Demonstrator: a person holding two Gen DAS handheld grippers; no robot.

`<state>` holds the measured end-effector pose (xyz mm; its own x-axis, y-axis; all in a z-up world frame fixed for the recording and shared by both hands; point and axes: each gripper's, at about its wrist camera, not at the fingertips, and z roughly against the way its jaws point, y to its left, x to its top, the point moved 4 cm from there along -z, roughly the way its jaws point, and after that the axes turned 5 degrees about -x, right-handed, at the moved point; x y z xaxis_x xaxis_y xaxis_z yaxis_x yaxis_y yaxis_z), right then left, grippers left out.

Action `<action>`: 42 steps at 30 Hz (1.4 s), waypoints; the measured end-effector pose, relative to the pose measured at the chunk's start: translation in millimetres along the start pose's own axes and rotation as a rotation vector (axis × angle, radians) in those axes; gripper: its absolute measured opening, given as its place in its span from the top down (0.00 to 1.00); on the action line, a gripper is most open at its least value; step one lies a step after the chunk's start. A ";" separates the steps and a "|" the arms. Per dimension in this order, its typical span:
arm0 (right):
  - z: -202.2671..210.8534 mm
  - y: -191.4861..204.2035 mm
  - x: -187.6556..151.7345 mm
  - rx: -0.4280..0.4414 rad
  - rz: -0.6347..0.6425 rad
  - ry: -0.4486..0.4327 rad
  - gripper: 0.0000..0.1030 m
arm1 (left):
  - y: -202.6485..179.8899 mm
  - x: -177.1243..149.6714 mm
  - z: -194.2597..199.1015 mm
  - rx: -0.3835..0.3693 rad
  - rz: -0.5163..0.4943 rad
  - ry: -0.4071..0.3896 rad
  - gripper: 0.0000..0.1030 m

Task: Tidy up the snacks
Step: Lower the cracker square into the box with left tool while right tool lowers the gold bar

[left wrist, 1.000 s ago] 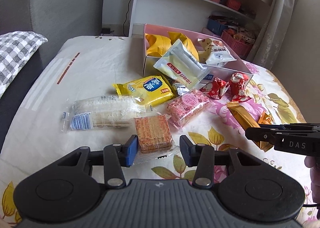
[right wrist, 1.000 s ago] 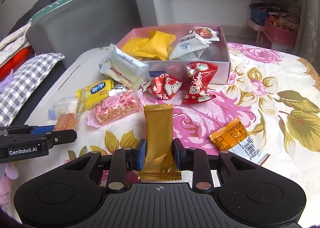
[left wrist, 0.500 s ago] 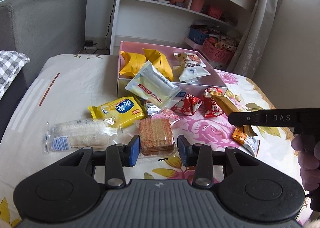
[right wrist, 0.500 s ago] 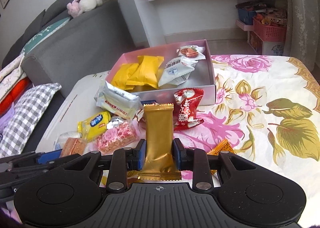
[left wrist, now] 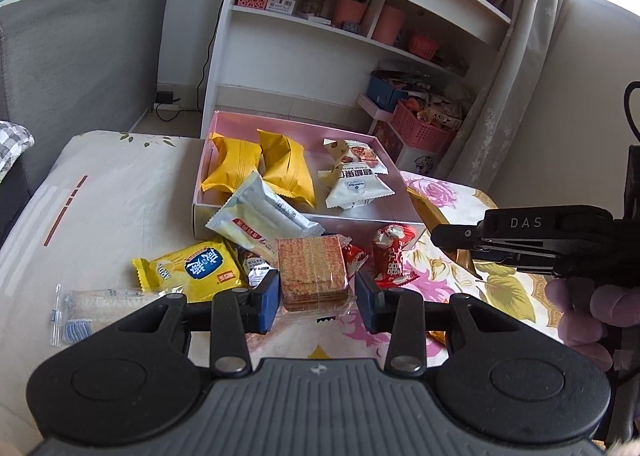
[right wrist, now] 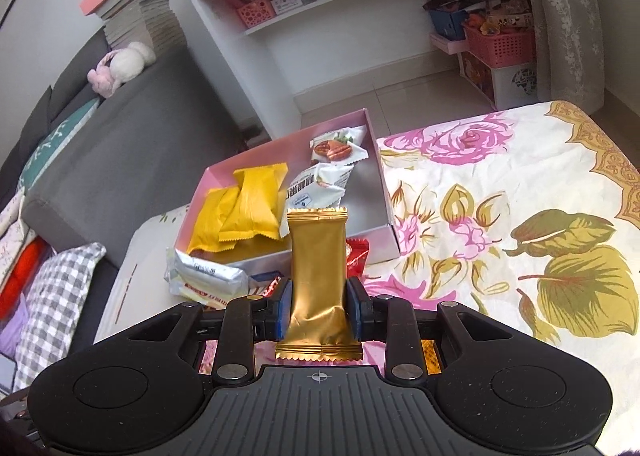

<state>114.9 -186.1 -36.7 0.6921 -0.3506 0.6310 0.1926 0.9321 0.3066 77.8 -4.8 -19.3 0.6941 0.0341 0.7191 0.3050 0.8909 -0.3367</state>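
Between your right gripper's (right wrist: 318, 306) blue pads sits the gold wrapper (right wrist: 318, 276), pinched at its lower half and standing upright just short of the pink box's (right wrist: 386, 183) near wall. Your left gripper (left wrist: 316, 298) carries the clear-wrapped cracker pack (left wrist: 312, 272) between its pads, lifted above the loose snacks lying in front of that same wall; whether the pads press the crackers themselves or only the crinkled wrap, you cannot tell. Inside the box, two yellow pouches (left wrist: 260, 167) fill the left half and a white nut packet (left wrist: 354, 179) with Chinese characters lies right of them, leaving bare silver floor along the box's right side. A white and silver pack (left wrist: 260, 215) leans over the box's front left corner, partly blocking that edge. In front of the box lie a yellow packet (left wrist: 192, 270) with a blue oval logo and Chinese writing, and a red candy wrapper (left wrist: 390, 256) with white characters. Left of the box, plain cream cloth (left wrist: 100, 191) runs open to the table edge. Right of the box, the flowered cloth (right wrist: 520, 195) is bare. Only the left wrist view shows your right gripper from the side, lettered "DAS", with the gold wrapper poking out past the box's right front corner, and a long clear packet (left wrist: 100, 308) at the near left. Only the right wrist view shows the full face of the gold wrapper, which carries no readable print.
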 end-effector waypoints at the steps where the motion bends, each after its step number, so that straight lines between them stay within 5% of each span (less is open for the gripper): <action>1: -1.9 -1.7 3.1 0.001 -0.013 -0.002 0.73 | -0.7 2.0 -3.0 0.001 0.002 -0.001 0.64; 15: -34.3 -23.3 32.3 0.065 -0.133 -0.018 0.73 | -12.0 35.0 -49.2 0.007 -0.084 -0.023 0.64; 42: -88.5 -28.8 44.7 0.105 -0.201 0.009 0.73 | -1.4 55.4 -140.7 0.100 -0.089 0.127 0.66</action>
<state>201.9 -220.5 -80.4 0.6537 -0.5269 0.5432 0.2543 0.8290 0.4981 207.6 -67.9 -64.5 0.7462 -0.0988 0.6584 0.3071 0.9285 -0.2087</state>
